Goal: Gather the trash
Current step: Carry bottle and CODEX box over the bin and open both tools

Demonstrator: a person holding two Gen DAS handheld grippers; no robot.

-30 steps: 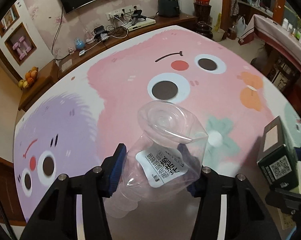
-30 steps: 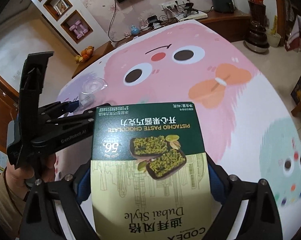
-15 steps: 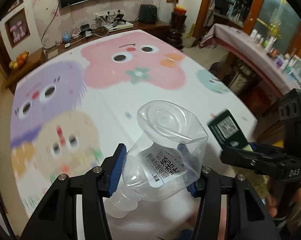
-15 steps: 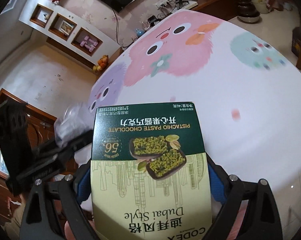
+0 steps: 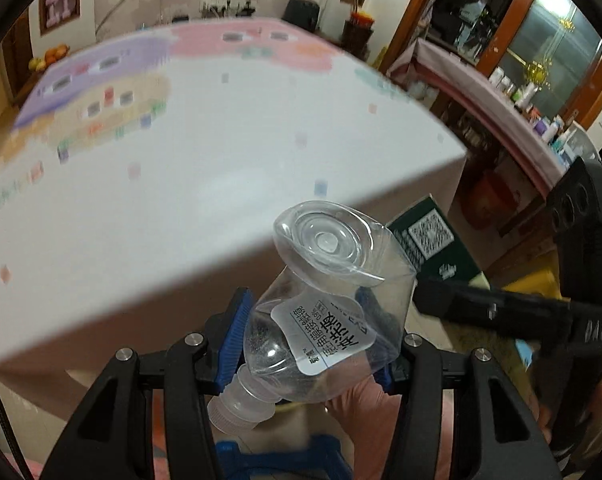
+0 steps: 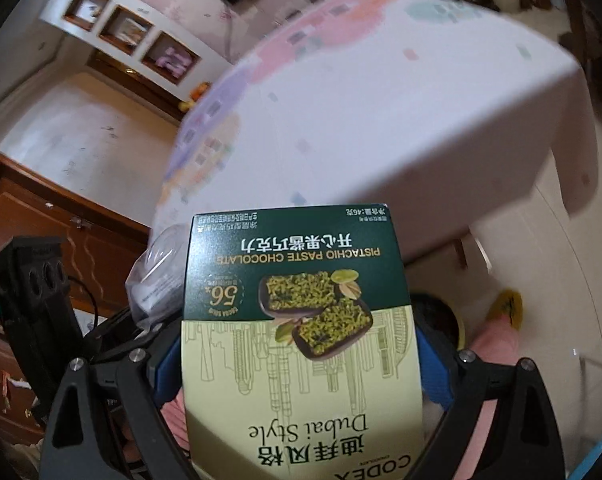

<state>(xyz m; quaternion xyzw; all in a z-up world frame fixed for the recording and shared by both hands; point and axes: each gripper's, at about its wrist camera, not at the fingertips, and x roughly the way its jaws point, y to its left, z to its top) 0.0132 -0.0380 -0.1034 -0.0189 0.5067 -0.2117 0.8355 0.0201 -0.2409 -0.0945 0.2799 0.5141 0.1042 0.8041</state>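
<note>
Pulling back off the desk (image 5: 149, 208), both claws have carried their loads past its edge: the left claw (image 5: 305, 336) stays clamped on the clear bottle (image 5: 325, 304), the right claw (image 6: 297, 364) on the chocolate box (image 6: 297, 320). Disposal likely comes next.

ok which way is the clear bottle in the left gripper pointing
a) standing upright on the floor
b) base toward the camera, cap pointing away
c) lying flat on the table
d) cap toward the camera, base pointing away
d: the bottle is clamped between the left gripper fingers, its white cap near the lens at the bottom and its round base facing outward, held in the air off the table.
</note>
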